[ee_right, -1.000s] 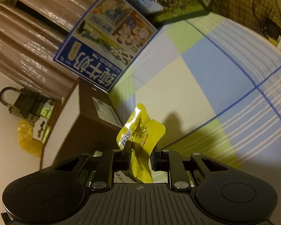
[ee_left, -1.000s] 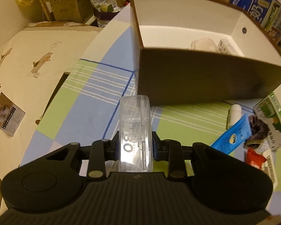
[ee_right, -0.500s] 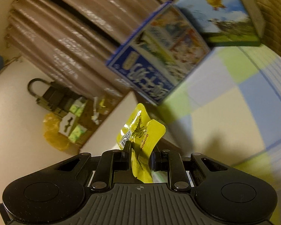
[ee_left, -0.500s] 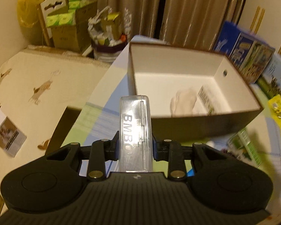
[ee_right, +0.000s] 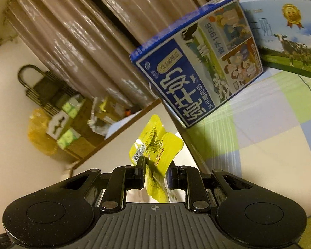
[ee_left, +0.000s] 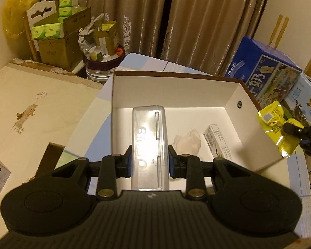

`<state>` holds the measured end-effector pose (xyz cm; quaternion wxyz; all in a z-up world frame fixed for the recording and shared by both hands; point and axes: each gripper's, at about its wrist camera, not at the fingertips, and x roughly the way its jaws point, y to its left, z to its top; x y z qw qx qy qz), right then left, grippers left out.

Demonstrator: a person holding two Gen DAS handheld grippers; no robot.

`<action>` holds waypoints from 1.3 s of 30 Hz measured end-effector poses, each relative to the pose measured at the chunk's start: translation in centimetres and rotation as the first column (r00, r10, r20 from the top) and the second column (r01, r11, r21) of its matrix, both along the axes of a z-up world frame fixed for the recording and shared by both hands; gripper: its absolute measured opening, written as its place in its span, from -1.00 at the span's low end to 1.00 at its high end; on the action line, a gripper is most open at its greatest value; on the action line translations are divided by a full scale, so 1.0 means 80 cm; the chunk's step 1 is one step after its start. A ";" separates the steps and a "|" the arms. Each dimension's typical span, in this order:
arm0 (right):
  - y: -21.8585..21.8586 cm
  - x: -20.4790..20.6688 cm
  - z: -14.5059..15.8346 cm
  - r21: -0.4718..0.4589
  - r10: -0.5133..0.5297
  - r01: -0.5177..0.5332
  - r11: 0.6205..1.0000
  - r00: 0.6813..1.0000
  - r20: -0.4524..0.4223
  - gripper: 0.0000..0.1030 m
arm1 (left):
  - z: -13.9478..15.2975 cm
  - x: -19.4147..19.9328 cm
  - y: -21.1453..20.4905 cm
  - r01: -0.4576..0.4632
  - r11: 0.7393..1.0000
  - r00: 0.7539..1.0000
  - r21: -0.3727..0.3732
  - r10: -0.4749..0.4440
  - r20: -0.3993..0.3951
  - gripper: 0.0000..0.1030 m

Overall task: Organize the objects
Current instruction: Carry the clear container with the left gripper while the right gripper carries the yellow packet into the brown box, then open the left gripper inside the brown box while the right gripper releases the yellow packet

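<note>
My left gripper (ee_left: 149, 159) is shut on a clear plastic case (ee_left: 149, 128) with pale lettering, and holds it over the open brown box (ee_left: 176, 75) with white inner walls. On the box floor lie a crumpled white item (ee_left: 187, 143) and a small white carton (ee_left: 217, 143). By the box's right wall, my right gripper (ee_left: 294, 129) is shut on a crinkled yellow packet (ee_left: 275, 122). In the right wrist view the yellow packet (ee_right: 157, 145) sticks up between the fingers of the right gripper (ee_right: 155, 172), just beside the box's rim (ee_right: 114, 131).
Two large milk cartons (ee_left: 265, 70) stand behind and to the right of the box on the chequered cloth (ee_right: 259, 134). A cream-covered surface (ee_left: 31, 103) lies at the left. A full waste bin (ee_left: 101, 56) and cardboard boxes stand before the curtains.
My left gripper has risen and moved forward, from the table in front of the box to above its inside. My right gripper has swung the yellow packet up to the box's right rim.
</note>
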<state>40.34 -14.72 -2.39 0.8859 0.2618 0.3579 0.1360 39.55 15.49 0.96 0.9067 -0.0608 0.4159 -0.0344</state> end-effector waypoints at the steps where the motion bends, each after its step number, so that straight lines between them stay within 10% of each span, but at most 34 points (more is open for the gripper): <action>1: 0.008 0.005 -0.002 -0.028 0.002 -0.002 1.000 1.000 -0.002 -0.69 | -0.003 0.007 -0.001 -0.003 1.000 1.000 -0.006 0.003 -0.008 -0.49; 18: 0.077 0.051 -0.047 -0.306 0.019 -0.024 0.952 1.000 -0.021 -0.68 | -0.058 0.069 -0.014 -0.004 1.000 0.994 0.013 0.005 -0.108 -0.49; 33: 0.075 0.035 -0.044 -0.381 0.140 -0.135 0.915 0.990 -0.015 -0.16 | -0.073 0.077 -0.025 0.036 0.999 0.989 0.025 -0.032 -0.146 -0.49; 39: 0.075 0.024 -0.030 -0.410 0.181 -0.170 0.896 0.983 -0.013 0.20 | -0.065 0.075 -0.028 0.043 0.998 0.993 0.051 -0.037 -0.116 0.17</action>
